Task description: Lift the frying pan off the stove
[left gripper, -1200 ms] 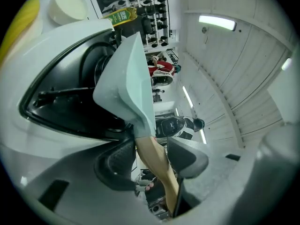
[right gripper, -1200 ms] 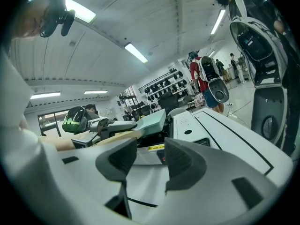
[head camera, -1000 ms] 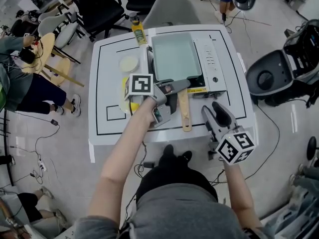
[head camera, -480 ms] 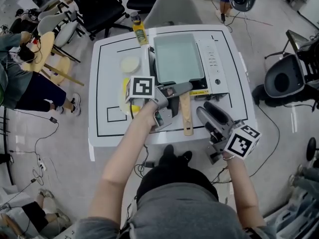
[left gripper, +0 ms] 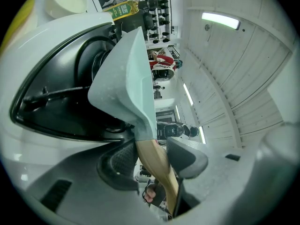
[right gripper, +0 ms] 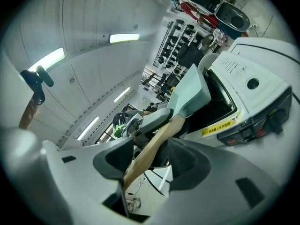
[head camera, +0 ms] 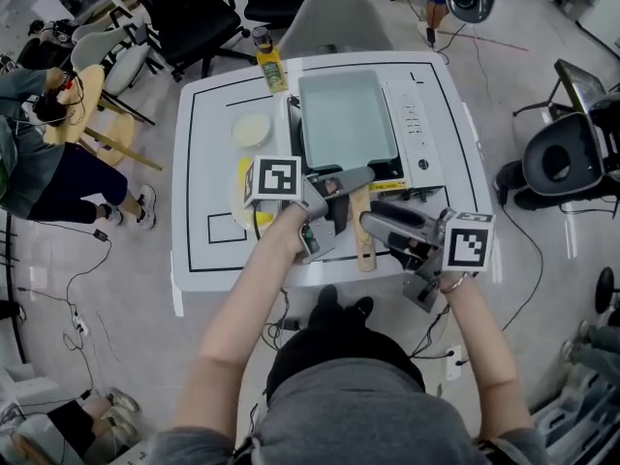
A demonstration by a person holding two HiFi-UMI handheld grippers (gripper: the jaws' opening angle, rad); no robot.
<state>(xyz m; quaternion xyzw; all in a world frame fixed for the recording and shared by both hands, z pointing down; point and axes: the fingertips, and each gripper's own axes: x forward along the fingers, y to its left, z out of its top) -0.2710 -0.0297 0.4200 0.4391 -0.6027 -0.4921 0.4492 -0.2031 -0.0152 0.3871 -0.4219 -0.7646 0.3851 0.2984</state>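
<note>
One pale-green rectangular frying pan, wooden handle

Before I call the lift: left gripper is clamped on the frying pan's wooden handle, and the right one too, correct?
Wrong about the right gripper: the right gripper view shows its jaws apart, just opened wider, the wooden handle between them but ungripped. The left gripper is clamped on it.

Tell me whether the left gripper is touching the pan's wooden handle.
Touching. In the left gripper view, the left gripper has both pads pressed on the wooden handle.
</note>
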